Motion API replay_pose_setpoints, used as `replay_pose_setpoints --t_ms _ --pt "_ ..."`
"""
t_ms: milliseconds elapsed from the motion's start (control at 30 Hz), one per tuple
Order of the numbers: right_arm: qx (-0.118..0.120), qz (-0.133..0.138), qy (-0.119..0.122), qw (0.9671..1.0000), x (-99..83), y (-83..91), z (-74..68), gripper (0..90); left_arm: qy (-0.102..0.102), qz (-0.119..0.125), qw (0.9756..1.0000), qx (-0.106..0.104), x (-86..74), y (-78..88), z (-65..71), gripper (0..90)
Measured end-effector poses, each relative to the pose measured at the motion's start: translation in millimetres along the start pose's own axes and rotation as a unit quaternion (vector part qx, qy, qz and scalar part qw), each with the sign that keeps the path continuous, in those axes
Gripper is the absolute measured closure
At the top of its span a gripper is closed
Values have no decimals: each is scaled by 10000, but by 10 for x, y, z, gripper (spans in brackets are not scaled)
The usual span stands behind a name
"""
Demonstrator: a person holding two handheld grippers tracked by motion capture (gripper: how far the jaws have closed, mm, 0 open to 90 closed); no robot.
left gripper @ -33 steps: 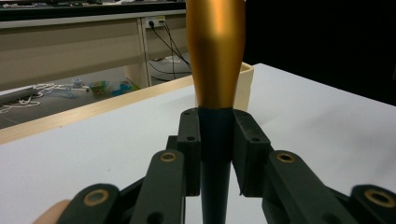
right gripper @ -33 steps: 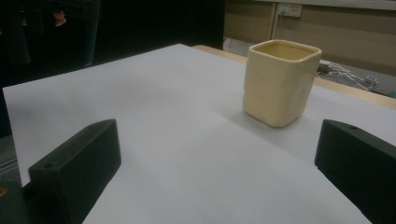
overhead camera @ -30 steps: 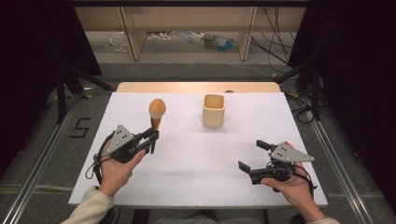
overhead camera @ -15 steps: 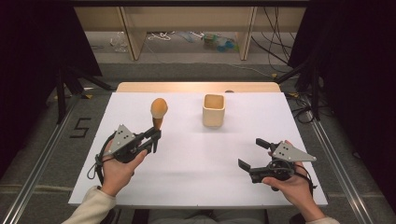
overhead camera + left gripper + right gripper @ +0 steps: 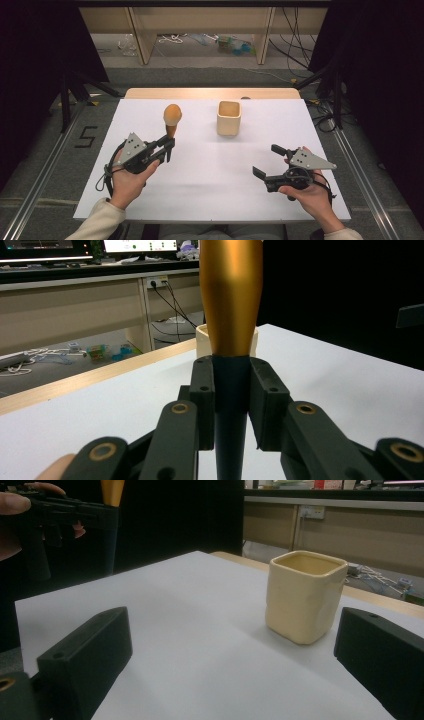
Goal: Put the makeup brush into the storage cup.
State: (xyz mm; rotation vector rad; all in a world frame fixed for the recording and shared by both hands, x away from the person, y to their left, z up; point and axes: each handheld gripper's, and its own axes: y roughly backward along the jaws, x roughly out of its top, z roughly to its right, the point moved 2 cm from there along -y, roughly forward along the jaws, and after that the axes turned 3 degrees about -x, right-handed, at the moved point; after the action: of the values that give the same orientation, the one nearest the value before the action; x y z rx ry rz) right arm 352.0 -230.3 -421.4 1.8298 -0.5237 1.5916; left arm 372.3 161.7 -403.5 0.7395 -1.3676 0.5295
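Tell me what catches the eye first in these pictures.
The left gripper, left of the table's middle, is shut on the dark handle of an upright orange-headed brush. A cream square cup stands alone further back on the white table. At near right, the right gripper rests open, holding nothing.

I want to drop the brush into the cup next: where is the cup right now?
In the high view the cup stands at the table's far middle, right of the brush, ahead of the right gripper.
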Motion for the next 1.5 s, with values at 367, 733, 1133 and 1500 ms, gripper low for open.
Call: replay_pose_setpoints --t_ms 367,733,1133,1500 --pt "-58 80 145 9998 43 -10 28 39 17 146 9998 -159 6 -38 35 745" --pt "4 130 143 9998 88 -61 8 39 104 165 9996 -186 14 -71 58 745" --pt "14 142 252 9996 181 -156 -34 39 120 194 9994 -269 36 -141 126 745" --pt "-5 227 323 9992 240 -210 -60 39 7 190 9989 -420 66 -238 194 745"
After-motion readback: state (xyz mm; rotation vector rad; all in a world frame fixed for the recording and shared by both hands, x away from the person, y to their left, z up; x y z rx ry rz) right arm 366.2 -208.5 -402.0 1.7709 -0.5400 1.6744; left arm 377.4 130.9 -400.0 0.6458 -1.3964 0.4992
